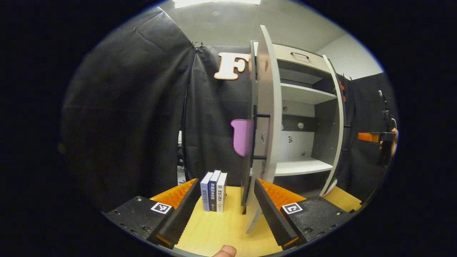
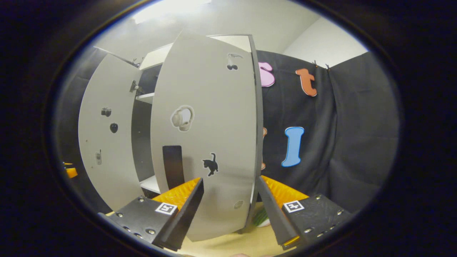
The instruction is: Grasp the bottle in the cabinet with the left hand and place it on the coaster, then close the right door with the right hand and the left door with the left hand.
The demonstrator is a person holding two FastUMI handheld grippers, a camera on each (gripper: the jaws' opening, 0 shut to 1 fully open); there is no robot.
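Observation:
The white cabinet stands open on the wooden table, and its shelves are bare. Its left door faces me edge-on, with the lower edge between the fingers of my open left gripper. Whether a finger touches the door I cannot tell. The right door, its stickered outer face toward me, stands just ahead of my open right gripper. Its free edge sits between the fingertips. A green and white thing, perhaps the bottle, peeks from behind that door's bottom corner. It also shows as a sliver.
Three upright books stand on the yellow tabletop left of the cabinet. A drawer with a black handle tops the cabinet. The right gripper and the hand holding it show beyond the right door. Black cloth walls close in behind and beside.

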